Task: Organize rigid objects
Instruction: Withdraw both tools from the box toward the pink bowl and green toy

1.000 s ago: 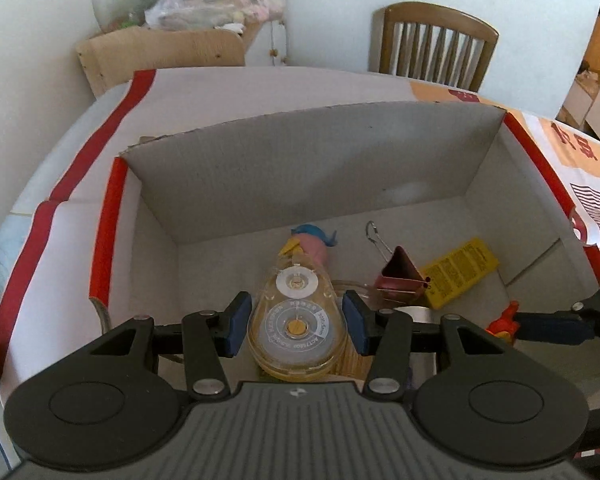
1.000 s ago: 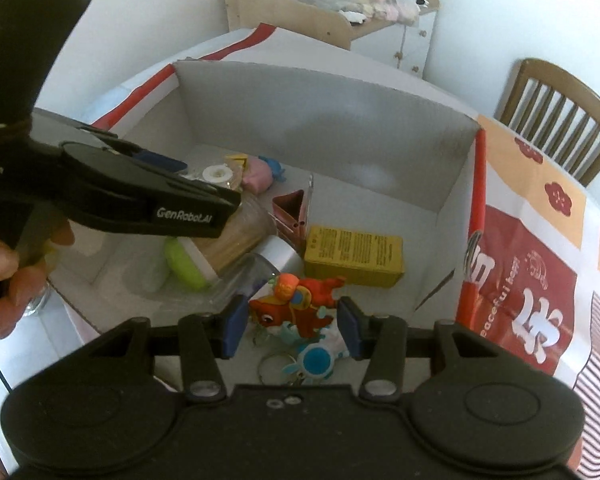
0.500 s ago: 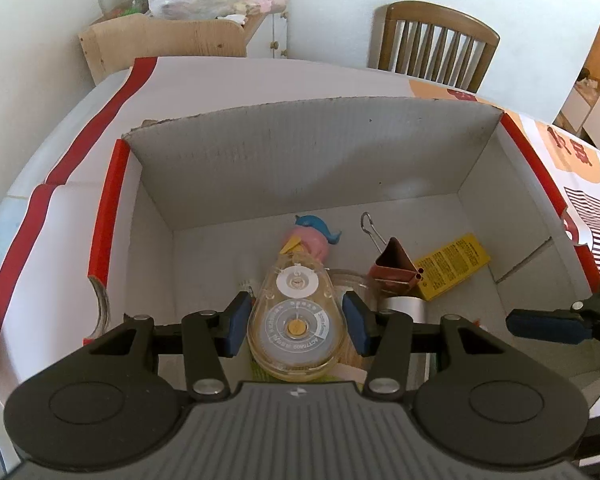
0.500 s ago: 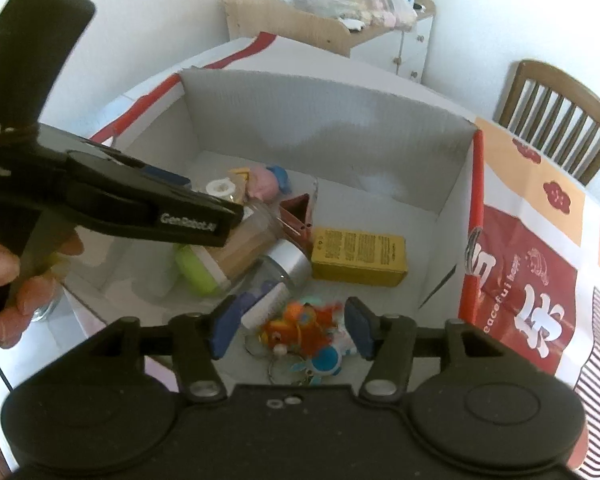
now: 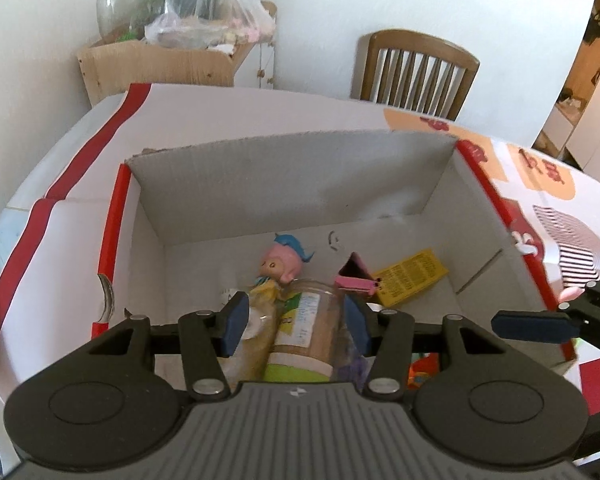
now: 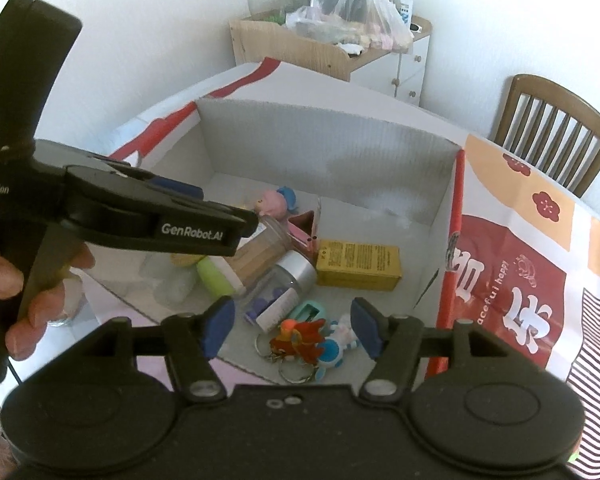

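An open cardboard box [image 5: 292, 184] holds several items: a pink doll [image 5: 282, 266], a toothpick jar with a green lid [image 5: 308, 336], a pink binder clip [image 5: 354, 276] and a yellow box [image 5: 410, 276]. My left gripper [image 5: 294, 330] is open and empty above the box's near side; the clear tape dispenser [image 5: 250, 344] lies below its left finger. My right gripper [image 6: 290, 330] is open and empty above the red-orange keychain figure [image 6: 300, 338] lying on the box floor beside a blue-white keychain [image 6: 336, 350]. The left gripper [image 6: 148, 216] crosses the right wrist view.
A silver-capped clear bottle [image 6: 284, 288] and a teal sharpener [image 6: 308, 312] lie by the keychains. The box's red-patterned flaps [image 6: 512, 280] spread to the right. A wooden chair [image 5: 416, 76] and a cluttered side cabinet [image 5: 172, 56] stand behind.
My left gripper opened and let the tape dispenser drop into the box. My right gripper opened wider and rose; the red-orange keychain it released now lies on the box floor.
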Action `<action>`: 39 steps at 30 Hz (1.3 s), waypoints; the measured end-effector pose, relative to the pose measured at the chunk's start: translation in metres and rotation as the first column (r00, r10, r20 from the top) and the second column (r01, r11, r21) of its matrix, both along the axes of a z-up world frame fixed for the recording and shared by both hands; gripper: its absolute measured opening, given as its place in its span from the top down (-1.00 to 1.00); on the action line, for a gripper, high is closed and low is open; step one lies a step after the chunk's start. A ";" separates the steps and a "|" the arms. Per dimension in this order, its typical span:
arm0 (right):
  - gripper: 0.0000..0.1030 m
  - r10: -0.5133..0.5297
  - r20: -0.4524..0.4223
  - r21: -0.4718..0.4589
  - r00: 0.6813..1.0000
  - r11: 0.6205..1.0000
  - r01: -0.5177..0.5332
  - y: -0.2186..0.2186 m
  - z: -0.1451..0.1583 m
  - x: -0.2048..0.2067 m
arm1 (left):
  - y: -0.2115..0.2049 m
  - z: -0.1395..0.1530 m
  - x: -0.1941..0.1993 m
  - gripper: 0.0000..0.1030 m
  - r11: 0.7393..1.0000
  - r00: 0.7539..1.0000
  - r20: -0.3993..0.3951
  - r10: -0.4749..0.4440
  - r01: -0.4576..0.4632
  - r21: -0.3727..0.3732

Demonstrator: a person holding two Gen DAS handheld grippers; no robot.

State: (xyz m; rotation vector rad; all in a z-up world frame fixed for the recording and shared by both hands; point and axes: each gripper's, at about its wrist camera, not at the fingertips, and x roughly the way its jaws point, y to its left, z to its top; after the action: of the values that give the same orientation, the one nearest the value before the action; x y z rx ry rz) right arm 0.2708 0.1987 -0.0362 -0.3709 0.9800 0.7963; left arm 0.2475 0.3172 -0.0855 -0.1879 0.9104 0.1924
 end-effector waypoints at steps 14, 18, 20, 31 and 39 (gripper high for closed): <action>-0.42 -0.025 0.015 0.101 1.000 0.995 0.023 -0.029 0.039 -0.015 | -0.028 0.044 -0.032 0.00 0.999 0.990 0.140 -0.030 0.028 0.016; -0.51 -0.036 0.018 0.137 0.999 0.990 0.033 -0.046 0.051 -0.021 | -0.042 0.055 -0.043 -0.01 0.998 0.983 0.176 -0.048 0.041 0.041; -0.53 -0.045 0.018 0.150 0.999 0.988 0.042 -0.055 0.054 -0.023 | -0.049 0.060 -0.049 -0.01 0.998 0.980 0.189 -0.055 0.049 0.037; -0.85 -0.103 0.016 0.228 0.995 0.969 0.097 -0.124 0.074 -0.043 | -0.097 0.069 -0.073 -0.27 0.995 0.972 0.211 -0.103 0.103 0.010; -0.97 -0.146 0.059 0.207 0.988 0.970 0.131 -0.182 0.073 -0.058 | -0.135 0.061 -0.078 -0.47 0.994 0.972 0.210 -0.108 0.110 0.000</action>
State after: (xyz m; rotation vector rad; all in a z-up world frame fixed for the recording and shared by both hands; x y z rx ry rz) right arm 0.2131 0.0165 0.0368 -0.1524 0.8373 0.7424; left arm 0.1691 0.1819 -0.0248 -0.1647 0.7093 0.0635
